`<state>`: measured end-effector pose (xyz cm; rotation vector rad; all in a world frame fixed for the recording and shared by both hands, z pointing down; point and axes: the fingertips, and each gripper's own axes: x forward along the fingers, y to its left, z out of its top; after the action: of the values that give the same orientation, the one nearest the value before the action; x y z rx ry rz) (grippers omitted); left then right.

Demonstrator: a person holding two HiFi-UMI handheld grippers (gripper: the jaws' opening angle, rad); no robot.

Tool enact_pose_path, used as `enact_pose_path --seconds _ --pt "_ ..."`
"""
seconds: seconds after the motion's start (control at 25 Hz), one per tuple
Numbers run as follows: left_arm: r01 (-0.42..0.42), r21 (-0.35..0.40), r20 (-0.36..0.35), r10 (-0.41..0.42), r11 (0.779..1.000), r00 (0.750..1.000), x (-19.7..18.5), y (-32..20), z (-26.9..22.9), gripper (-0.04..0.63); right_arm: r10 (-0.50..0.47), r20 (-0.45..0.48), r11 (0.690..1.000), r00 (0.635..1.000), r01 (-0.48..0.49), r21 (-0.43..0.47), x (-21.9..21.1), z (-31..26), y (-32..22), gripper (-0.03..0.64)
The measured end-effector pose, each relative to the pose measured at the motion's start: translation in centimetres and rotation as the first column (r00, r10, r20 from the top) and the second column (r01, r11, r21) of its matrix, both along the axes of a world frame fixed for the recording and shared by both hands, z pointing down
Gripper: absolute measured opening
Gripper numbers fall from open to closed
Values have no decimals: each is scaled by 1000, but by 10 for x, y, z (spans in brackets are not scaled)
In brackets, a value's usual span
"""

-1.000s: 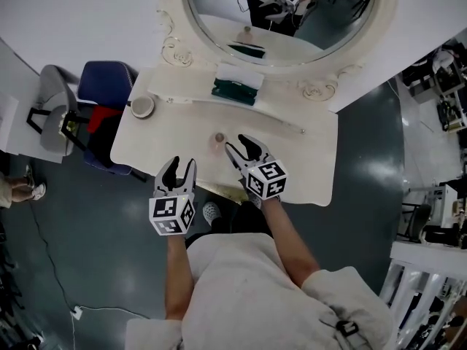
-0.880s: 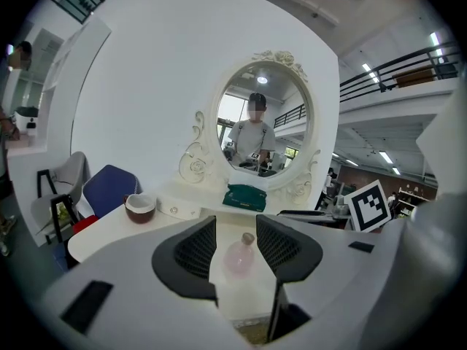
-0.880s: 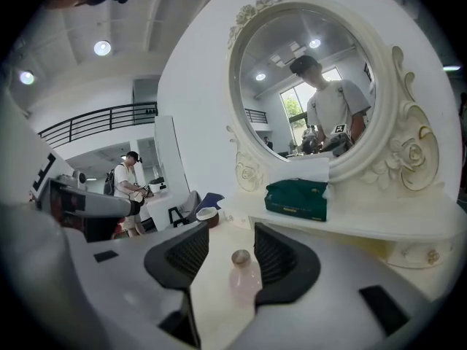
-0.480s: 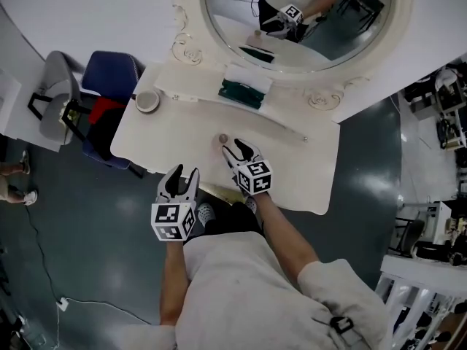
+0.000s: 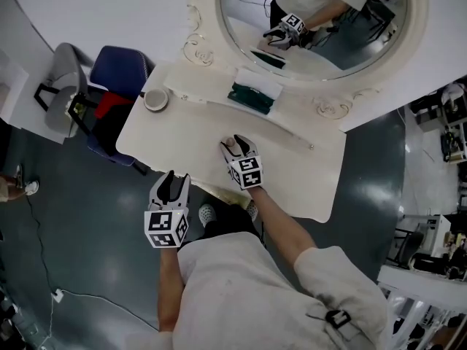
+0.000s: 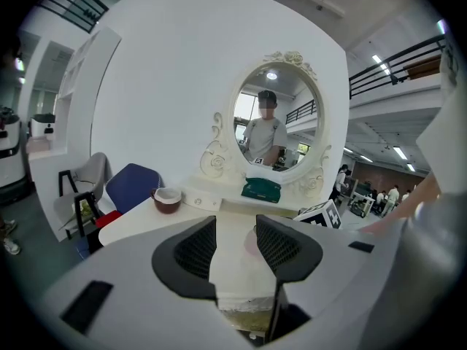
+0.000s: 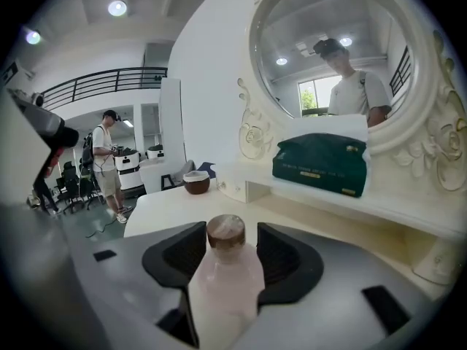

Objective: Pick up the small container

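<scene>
Between the wide-spread jaws of the right claw (image 5: 235, 146) stands the small pale-pink bottle with a brown cap (image 7: 225, 286). The claw has dropped to it, jaws just opening, seemingly not yet pressing; closing should follow.

Bare table (image 5: 292, 170) lies open from 2 to 4 o'clock of the bottle (image 5: 231, 143), and again at 9, as far as the bowl (image 5: 155, 99) at 10. At 12 the raised shelf (image 5: 201, 93) bars the way, with a green pouch (image 5: 252, 98) on it and the mirror (image 5: 321, 20) behind. The right gripper (image 5: 235, 146) fills the 5 to 6 side; its jaws, just opening, stand either side of the bottle. The left gripper (image 5: 169, 188), jaws apart and empty, hangs at 8, off the table edge over open floor (image 5: 87, 217). A blue chair (image 5: 120, 71) stands beyond the bowl
</scene>
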<state>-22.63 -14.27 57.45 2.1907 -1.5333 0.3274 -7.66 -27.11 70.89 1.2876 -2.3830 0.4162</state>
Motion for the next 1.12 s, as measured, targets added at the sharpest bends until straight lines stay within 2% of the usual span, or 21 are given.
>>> enact_pose_path --seconds 0.28,0.4,0.6,1.12 --pt "28 -7 18 -28 1000 999 -15 6 2 189 -20 -27 999 999 21 36 -9 12 -7 204" --pt "44 -14 16 -44 999 999 -23 8 5 187 -6 -33 998 999 8 57 -11 7 -7 141" --pt "54 -9 10 -54 998 998 -25 4 5 183 21 -24 998 999 -19 62 -11 6 -8 133" --pt "40 -19 -3 -40 999 999 -15 5 8 179 17 5 999 1000 -18 26 -5 -2 5 130"
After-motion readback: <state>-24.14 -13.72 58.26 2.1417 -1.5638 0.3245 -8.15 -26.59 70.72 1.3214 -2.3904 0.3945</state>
